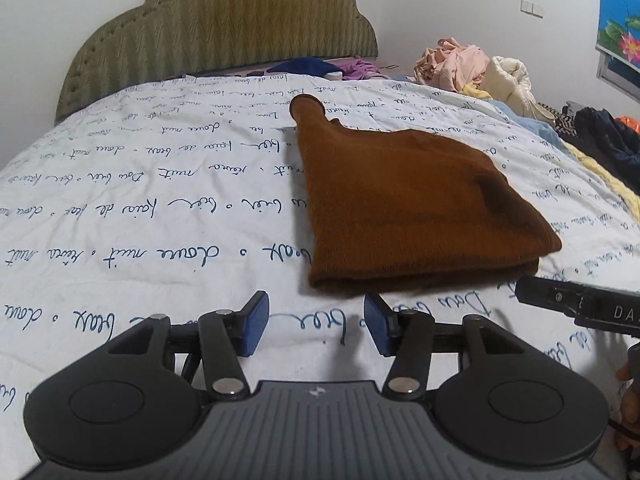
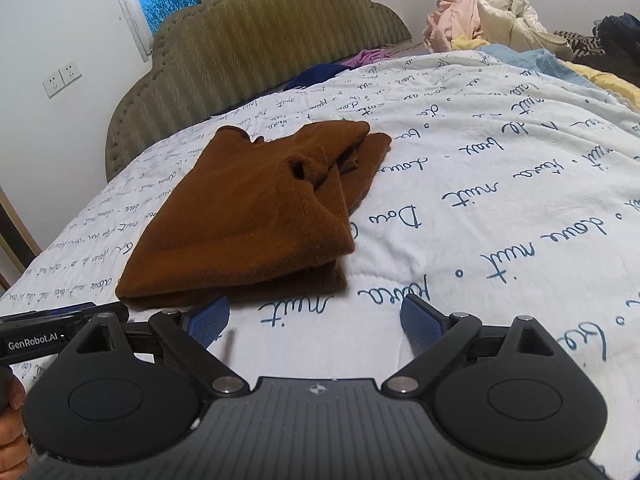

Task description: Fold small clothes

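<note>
A small brown knitted garment lies folded on the white bedspread with blue handwriting. One narrow part of it sticks out toward the headboard. My left gripper hovers just short of the garment's near folded edge, open, with only bedspread between its blue pads. In the right wrist view the same brown garment lies ahead and to the left. My right gripper is open wide in front of its near edge, nothing between the pads. Each gripper shows at the edge of the other's view.
A green padded headboard stands at the far end of the bed. A heap of pink, cream and dark clothes lies at the far right of the bed, with blue and purple pieces by the headboard. A hand holds the left gripper.
</note>
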A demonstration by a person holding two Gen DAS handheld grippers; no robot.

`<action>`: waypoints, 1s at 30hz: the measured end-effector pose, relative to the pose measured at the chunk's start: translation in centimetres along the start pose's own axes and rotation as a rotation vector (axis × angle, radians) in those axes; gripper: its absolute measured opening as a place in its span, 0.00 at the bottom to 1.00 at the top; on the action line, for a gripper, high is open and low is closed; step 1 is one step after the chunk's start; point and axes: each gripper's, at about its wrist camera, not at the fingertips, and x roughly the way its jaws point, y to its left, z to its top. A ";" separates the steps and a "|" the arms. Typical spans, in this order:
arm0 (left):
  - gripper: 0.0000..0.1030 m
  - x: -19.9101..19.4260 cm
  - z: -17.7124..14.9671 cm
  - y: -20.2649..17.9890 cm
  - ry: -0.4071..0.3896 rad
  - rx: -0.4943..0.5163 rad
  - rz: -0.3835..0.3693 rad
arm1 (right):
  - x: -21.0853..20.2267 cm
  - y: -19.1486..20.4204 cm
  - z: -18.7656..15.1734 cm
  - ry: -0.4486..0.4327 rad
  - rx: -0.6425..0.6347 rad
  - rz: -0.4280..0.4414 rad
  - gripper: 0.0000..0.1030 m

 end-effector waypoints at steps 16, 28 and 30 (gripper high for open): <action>0.59 -0.3 -1.7 -0.6 -0.045 0.022 0.054 | -0.3 3.3 -1.3 -0.032 -0.205 -0.131 0.99; 0.71 -0.7 -2.4 -0.3 -0.082 0.016 0.068 | 0.1 3.4 -1.6 -0.020 -0.211 -0.152 1.00; 0.71 -0.7 -2.5 -0.5 -0.083 0.023 0.069 | 0.1 3.6 -1.7 -0.021 -0.222 -0.155 1.00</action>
